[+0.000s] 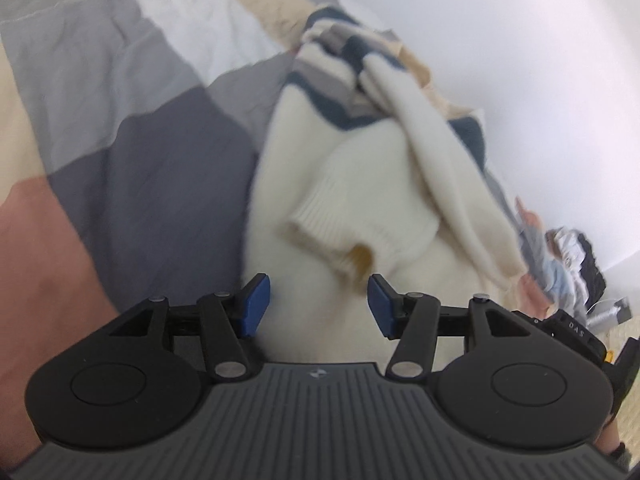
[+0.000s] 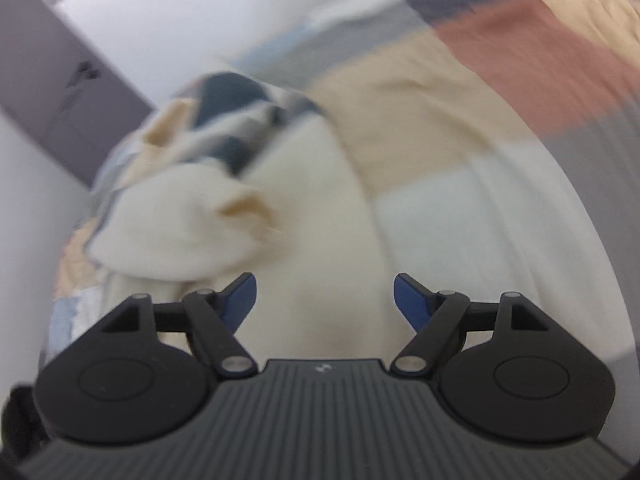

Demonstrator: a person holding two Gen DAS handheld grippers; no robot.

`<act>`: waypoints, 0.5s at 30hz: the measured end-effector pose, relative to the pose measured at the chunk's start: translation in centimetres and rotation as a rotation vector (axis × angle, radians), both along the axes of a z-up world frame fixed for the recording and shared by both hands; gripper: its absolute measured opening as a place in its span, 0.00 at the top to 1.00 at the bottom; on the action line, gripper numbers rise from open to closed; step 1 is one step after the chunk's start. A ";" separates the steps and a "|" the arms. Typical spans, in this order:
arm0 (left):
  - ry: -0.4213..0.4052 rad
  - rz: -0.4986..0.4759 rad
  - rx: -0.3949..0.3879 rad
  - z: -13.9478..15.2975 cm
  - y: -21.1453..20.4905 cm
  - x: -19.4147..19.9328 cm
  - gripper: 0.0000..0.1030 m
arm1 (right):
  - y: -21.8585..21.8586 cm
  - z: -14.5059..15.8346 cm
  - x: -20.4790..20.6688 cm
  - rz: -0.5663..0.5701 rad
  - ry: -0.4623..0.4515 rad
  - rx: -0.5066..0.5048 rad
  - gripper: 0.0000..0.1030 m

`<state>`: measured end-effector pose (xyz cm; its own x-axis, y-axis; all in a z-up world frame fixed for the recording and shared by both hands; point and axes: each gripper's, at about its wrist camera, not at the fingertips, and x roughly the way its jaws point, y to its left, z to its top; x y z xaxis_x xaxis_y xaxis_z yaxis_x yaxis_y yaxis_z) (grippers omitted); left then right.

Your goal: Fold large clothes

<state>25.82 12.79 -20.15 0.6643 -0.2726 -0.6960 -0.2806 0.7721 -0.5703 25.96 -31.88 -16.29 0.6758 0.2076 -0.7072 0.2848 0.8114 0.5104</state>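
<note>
A cream knit sweater (image 1: 352,168) with navy and grey stripes lies crumpled on the bed. Its ribbed cuff (image 1: 360,232) lies just ahead of my left gripper (image 1: 319,304), which is open and empty above the cream fabric. In the right wrist view the same sweater (image 2: 224,216) lies ahead and left, blurred. My right gripper (image 2: 325,300) is open and empty over its cream body.
The bed cover (image 1: 132,132) is a patchwork of grey, white, beige and pink blocks; it also shows in the right wrist view (image 2: 480,120). A white wall (image 1: 520,60) runs along the bed. A pile of other clothes (image 1: 576,264) lies at the far right. A grey door (image 2: 52,92) stands at the left.
</note>
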 end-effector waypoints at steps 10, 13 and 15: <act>0.069 -0.034 -0.183 -3.3 0.8 2.0 0.31 | 0.1 -3.6 1.0 0.088 0.047 0.384 0.23; 0.046 -0.034 -0.212 -3.8 0.7 2.4 0.30 | 1.4 -3.2 1.4 0.142 0.034 0.351 0.23; 0.023 -0.039 -0.192 -3.8 0.1 2.7 0.31 | 1.8 -3.6 1.7 0.133 0.058 0.304 0.30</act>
<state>28.51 12.92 -23.93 0.6350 -0.4272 -0.6436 -0.2671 0.6604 -0.7018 27.71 -30.04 -19.86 0.5889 0.4988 -0.6359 0.2221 0.6566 0.7208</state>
